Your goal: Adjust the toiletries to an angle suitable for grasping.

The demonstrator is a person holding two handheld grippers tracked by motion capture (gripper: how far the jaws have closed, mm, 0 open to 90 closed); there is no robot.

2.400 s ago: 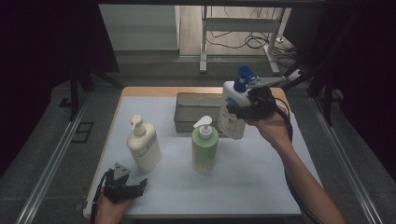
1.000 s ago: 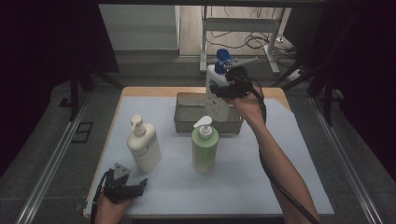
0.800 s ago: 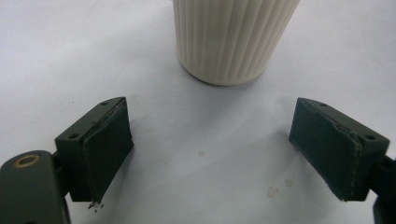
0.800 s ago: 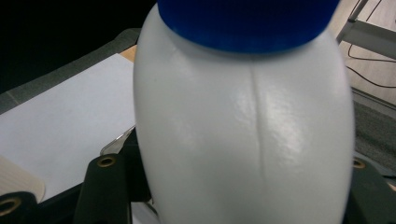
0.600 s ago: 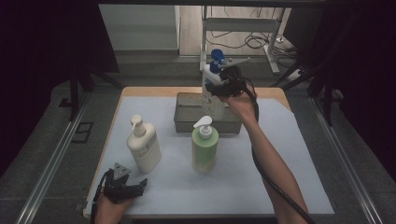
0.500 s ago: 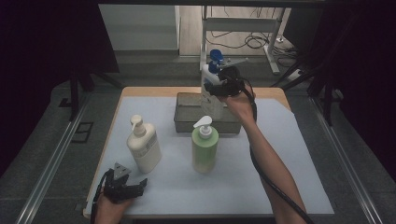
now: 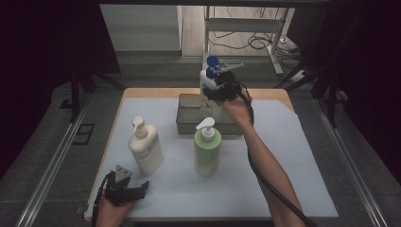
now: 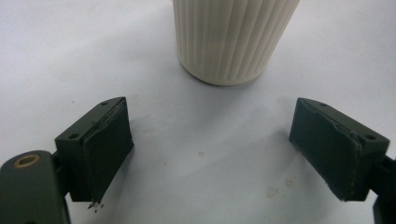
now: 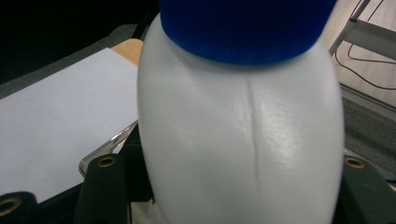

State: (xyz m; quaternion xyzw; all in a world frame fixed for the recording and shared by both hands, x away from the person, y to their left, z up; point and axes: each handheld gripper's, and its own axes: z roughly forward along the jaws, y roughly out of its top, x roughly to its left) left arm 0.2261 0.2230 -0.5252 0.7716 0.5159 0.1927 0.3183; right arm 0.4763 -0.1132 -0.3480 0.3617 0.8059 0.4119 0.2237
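Glossy, smooth white plastic on the bottle (image 9: 243, 140), seam down its front, under a ribbed blue cap (image 9: 247, 28). Matt ribbed cream plastic on the pump bottle (image 8: 233, 37); matt white paper over the wooden table (image 7: 156, 92). Wire metal for the basket (image 7: 189, 113) at twelve o'clock.

Dim surrounds, bright mat, slight blur

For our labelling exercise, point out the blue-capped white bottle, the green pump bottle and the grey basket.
blue-capped white bottle (image 9: 243, 140): right gripper view, on its white body.
green pump bottle (image 7: 207, 153): high view, on its green body.
grey basket (image 7: 189, 124): high view, on its near wall.
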